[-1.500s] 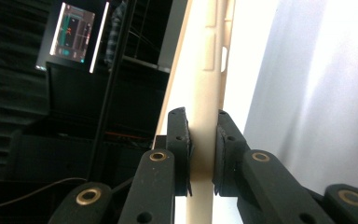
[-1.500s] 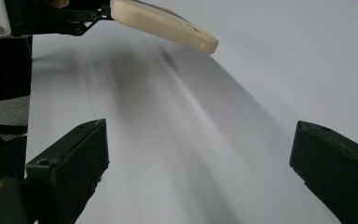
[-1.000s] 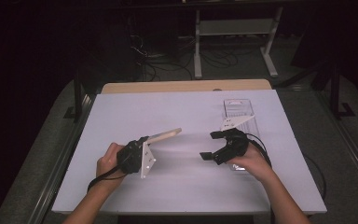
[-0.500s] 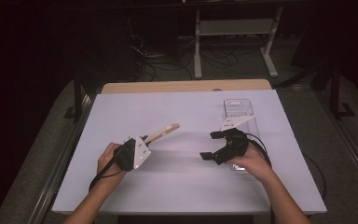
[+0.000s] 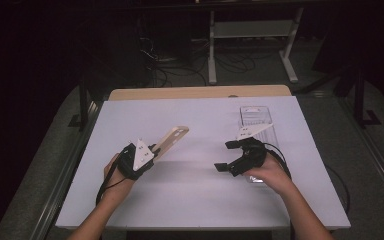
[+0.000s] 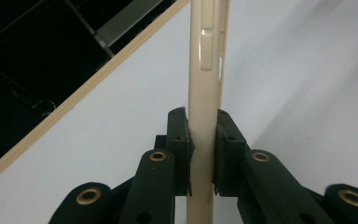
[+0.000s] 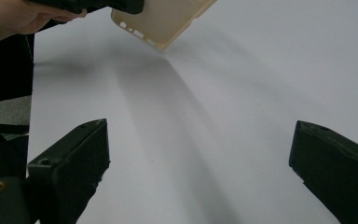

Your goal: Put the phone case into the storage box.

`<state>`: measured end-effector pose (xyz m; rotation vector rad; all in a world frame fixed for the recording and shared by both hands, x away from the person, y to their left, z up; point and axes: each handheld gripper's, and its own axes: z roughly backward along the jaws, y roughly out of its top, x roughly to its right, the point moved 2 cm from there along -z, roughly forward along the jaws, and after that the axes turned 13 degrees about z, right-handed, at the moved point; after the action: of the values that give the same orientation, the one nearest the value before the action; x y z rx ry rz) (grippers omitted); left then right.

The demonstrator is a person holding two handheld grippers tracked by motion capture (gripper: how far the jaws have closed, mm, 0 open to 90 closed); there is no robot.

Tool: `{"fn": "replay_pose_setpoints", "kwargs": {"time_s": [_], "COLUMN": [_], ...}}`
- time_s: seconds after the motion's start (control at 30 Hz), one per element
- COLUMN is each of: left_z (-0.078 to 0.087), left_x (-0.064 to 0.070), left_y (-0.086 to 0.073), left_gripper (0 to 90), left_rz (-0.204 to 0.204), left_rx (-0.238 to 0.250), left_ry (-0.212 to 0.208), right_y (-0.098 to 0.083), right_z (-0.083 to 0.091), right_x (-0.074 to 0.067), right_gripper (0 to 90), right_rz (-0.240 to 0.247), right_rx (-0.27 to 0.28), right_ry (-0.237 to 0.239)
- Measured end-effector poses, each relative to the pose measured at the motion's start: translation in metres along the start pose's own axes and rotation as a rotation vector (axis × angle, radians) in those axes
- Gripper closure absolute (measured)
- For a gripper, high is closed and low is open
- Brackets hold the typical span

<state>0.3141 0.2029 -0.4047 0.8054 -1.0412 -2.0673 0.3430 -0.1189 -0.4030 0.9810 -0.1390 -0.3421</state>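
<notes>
A cream-coloured phone case is held off the white table at the left, tilted up toward the far right. My left gripper is shut on its near end; in the left gripper view the case stands edge-on between the two pads. My right gripper is open over the table right of centre, its jaws wide apart with nothing between them. From the right gripper view the case hangs at the top, under the person's other hand.
A clear plastic box lies on the table's far right, just behind my right gripper. The table's wooden far edge borders a dark floor with cables and a metal stand.
My left gripper has turned and lifted the case slightly, shifting it right toward the table's middle. The right gripper has stayed in place, open.
</notes>
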Motion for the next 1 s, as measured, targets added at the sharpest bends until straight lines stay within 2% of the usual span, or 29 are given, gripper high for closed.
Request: {"fn": "replay_pose_setpoints", "kwargs": {"time_s": [0.13, 0.23, 0.27, 0.3, 0.5, 0.57, 0.7, 0.87, 1.0], "left_z": [0.001, 0.000, 0.000, 0.000, 0.000, -0.001, 0.000, 0.001, 0.001], "left_x": [-0.004, -0.007, -0.009, -0.008, -0.015, -0.016, -0.020, -0.025, -0.025], "left_y": [0.000, -0.001, -0.001, -0.002, -0.002, -0.002, -0.003, -0.004, -0.004], "left_gripper": [79.2, 79.2, 79.2, 79.2, 79.1, 79.1, 79.1, 79.1, 79.1], "left_rz": [0.023, 0.072, 0.075, 0.110, 0.155, 0.208, 0.306, 0.370, 0.378], "left_rx": [-0.015, -0.015, -0.015, -0.006, -0.007, 0.012, 0.010, 0.011, 0.020], "left_ry": [-0.005, -0.019, -0.021, -0.033, -0.049, -0.068, -0.099, -0.115, -0.104], "right_y": [0.000, 0.000, 0.000, 0.000, 0.000, 0.000, 0.000, 0.000, 0.000], "right_z": [0.000, 0.000, 0.000, 0.000, 0.000, 0.000, 0.000, 0.000, 0.000], "right_x": [0.000, 0.000, 0.000, 0.000, 0.000, 0.000, 0.000, 0.001, 0.001], "right_gripper": [4.5, 4.6, 4.6, 4.7, 4.8, 4.7, 4.8, 4.8, 4.3], "right_rz": [0.001, 0.002, 0.001, 0.001, 0.000, 0.002, 0.000, -0.002, -0.013], "right_rx": [0.000, -0.001, -0.001, -0.001, -0.003, -0.003, -0.003, -0.001, 0.003], "right_ry": [0.000, 0.000, 0.001, 0.001, 0.001, 0.000, 0.002, 0.005, 0.009]}}
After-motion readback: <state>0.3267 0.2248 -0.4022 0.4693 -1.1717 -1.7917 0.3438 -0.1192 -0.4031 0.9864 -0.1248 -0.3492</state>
